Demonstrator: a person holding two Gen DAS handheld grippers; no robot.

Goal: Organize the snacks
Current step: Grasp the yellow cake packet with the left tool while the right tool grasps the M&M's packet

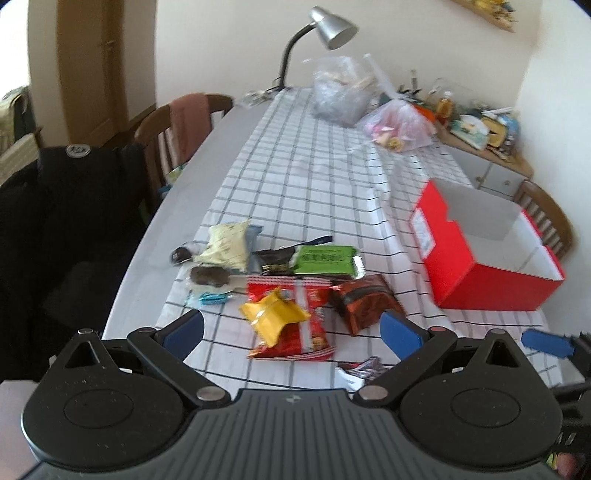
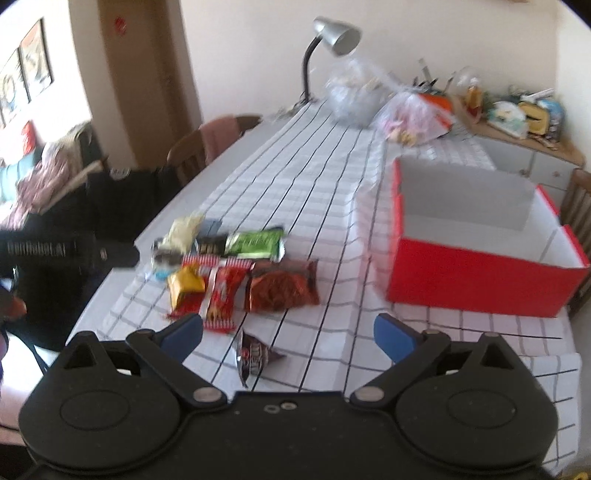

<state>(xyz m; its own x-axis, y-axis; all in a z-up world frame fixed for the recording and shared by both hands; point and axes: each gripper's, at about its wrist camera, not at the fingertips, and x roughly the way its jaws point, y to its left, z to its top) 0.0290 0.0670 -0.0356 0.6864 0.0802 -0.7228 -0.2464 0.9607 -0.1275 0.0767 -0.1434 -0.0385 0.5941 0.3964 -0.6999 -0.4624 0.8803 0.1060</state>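
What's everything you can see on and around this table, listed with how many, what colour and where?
Red box: one, red outside, white inside, nothing visible in it, right side of table.
Yellow packet: one, lying on the red striped packet.
Brown foil packet: one, right of the red one.
Green packet: one, behind them.
Pale yellow packet: one, left end of the cluster.
Small dark wrapper: one, nearest the right gripper.
Plastic bags: two, clear, far end.
Desk lamp: one, silver, far end.
Checked cloth: one, white, black lines.
Left gripper: blue pads, open.
Right gripper: blue pads, open.
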